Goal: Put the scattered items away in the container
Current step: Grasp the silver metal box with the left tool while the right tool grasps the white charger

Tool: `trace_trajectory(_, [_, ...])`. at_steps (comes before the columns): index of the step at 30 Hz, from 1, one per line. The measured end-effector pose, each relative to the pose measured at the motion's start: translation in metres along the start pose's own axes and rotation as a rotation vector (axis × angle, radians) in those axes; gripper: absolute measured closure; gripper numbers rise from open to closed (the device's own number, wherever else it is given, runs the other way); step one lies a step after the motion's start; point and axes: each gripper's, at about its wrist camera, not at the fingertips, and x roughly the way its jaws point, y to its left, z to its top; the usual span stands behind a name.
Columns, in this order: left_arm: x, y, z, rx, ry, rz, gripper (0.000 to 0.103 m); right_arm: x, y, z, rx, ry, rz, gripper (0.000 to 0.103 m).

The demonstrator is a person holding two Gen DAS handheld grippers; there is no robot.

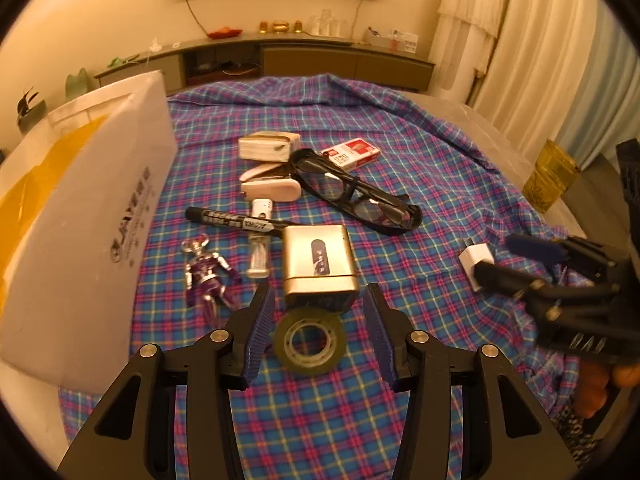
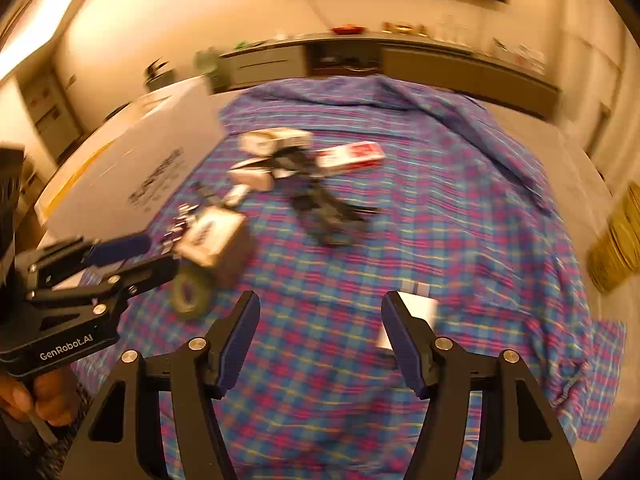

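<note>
My left gripper (image 1: 320, 324) is spread wide with the tape roll (image 1: 310, 339) lying between its fingers on the plaid cloth (image 1: 400, 220). My right gripper (image 2: 320, 336) hangs released too, the white charger (image 2: 420, 306) just beside its right finger; the white container (image 1: 80, 220) stands well left.

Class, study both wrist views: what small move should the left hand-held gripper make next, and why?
Probably ease the left hand-held gripper down and shut it on the tape roll. Its jaws stand open, the roll lies flat on the cloth between the fingertips, and nothing is held yet. The white container waits to its left.
</note>
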Motion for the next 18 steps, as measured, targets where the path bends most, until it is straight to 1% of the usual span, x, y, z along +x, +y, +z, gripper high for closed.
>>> trace_trajectory(3, [0.010, -0.003, 0.003, 0.011, -0.003, 0.004, 0.052, 0.006, -0.028, 0.000, 0.069, -0.020, -0.002, 0.035])
trace_trajectory(5, [0.019, -0.004, 0.005, 0.007, 0.009, 0.029, 0.052, 0.009, -0.041, -0.002, 0.096, 0.005, -0.009, 0.035])
trace_trajectory(6, [0.022, -0.003, 0.007, 0.001, 0.013, 0.026, 0.052, 0.012, -0.046, -0.003, 0.109, 0.017, -0.008, 0.035])
trace_trajectory(9, [0.032, -0.003, 0.010, -0.001, 0.022, 0.036, 0.051, 0.019, -0.050, -0.006, 0.110, 0.064, -0.028, 0.035])
trace_trajectory(12, [0.044, -0.003, 0.012, -0.008, 0.035, 0.041, 0.051, 0.030, -0.052, -0.006, 0.096, 0.087, -0.055, 0.035])
trace_trajectory(15, [0.053, 0.002, 0.014, -0.038, 0.044, 0.026, 0.050, 0.041, -0.052, -0.008, 0.082, 0.110, -0.091, 0.037])
trace_trajectory(16, [0.054, 0.003, 0.015, -0.048, 0.040, 0.016, 0.051, 0.043, -0.051, -0.007, 0.069, 0.102, -0.107, 0.040])
trace_trajectory(17, [0.053, 0.004, 0.015, -0.055, 0.038, 0.013, 0.051, 0.045, -0.050, -0.007, 0.048, 0.098, -0.126, 0.049])
trace_trajectory(18, [0.054, 0.006, 0.016, -0.065, 0.036, 0.013, 0.052, 0.047, -0.049, -0.006, 0.030, 0.094, -0.134, 0.066])
